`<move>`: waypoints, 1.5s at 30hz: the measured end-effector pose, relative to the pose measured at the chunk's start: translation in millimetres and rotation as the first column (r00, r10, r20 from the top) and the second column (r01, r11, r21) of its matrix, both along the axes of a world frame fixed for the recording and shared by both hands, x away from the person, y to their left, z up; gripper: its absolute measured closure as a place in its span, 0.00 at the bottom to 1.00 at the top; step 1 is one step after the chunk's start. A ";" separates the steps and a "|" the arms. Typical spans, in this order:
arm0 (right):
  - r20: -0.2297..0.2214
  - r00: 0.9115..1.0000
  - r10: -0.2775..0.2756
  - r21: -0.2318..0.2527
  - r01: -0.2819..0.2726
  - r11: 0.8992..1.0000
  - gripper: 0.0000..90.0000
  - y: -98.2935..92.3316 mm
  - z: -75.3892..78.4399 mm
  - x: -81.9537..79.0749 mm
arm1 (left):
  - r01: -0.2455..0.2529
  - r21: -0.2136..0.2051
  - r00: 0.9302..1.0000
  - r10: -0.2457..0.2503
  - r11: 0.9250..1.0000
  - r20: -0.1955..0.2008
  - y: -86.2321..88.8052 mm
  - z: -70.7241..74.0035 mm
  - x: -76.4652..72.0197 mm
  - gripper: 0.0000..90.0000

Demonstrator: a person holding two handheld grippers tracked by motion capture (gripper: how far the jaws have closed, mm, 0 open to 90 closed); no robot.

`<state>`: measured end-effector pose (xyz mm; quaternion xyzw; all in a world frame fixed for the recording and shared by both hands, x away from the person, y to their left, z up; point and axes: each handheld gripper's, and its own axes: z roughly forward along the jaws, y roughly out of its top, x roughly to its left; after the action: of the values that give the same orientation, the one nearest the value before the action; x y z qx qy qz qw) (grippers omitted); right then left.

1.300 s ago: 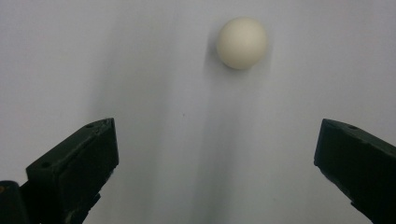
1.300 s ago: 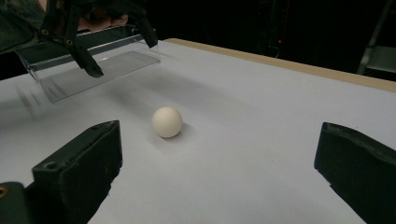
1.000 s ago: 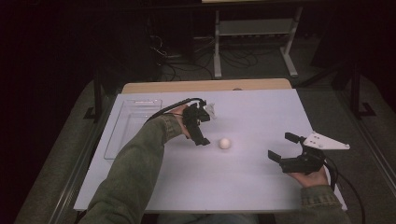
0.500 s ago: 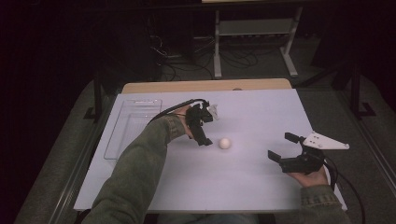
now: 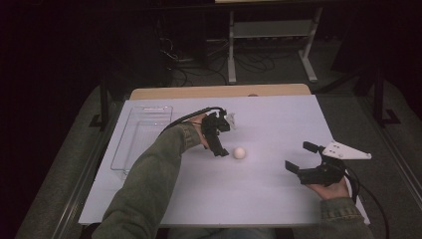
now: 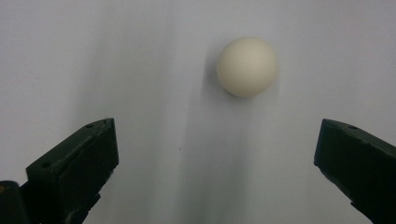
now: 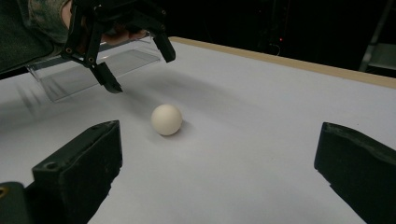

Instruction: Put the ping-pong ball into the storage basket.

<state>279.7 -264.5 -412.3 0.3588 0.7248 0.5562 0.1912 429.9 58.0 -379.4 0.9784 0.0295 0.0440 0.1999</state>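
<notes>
Ball (image 6: 247, 66) matt, smooth; tray (image 5: 141, 138) clear plastic; tabletop (image 5: 278, 124) matt white.

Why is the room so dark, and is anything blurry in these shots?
High view: light falls on the white table alone; the room behind is nearly black. Left gripper view: the ball is fairly sharp, with soft grey streaks on the surface. Right gripper view: the clear tray looks smeared, and the ball casts a faint shadow.

The high view looks forward and down over the whole table (image 5: 278, 199) from the person's side. The left gripper view stares close and steeply down; the right gripper view looks low across the surface, and all share the white ball (image 5: 239, 153) (image 6: 247, 66) (image 7: 166, 119)
</notes>
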 end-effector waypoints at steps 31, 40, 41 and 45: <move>0.002 1.000 0.003 0.004 -0.003 1.000 0.00 -0.1 0.2 -0.3 | 0.047 0.005 0.999 -0.047 0.999 -0.022 -21.1 -18.1 -2.1 0.00; -0.001 1.000 0.001 0.005 -0.001 1.000 0.00 -0.5 0.0 -0.4 | 0.053 0.004 0.998 -0.052 0.999 -0.028 -25.1 -23.3 -1.9 0.00; 0.000 1.000 0.000 0.005 0.000 1.000 0.00 -0.5 0.0 -0.5 | 0.056 0.006 0.998 -0.055 0.998 -0.029 -25.6 -24.0 -2.0 0.00; 0.000 1.000 0.001 0.002 -0.001 1.000 0.00 -0.6 -0.3 -0.4 | 0.056 0.003 0.998 -0.056 0.998 -0.031 -27.3 -25.9 -1.9 0.00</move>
<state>279.2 -265.1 -412.6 0.3587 0.7244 0.5571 0.1904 427.9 30.7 -405.3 0.9798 0.0050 0.0231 0.1984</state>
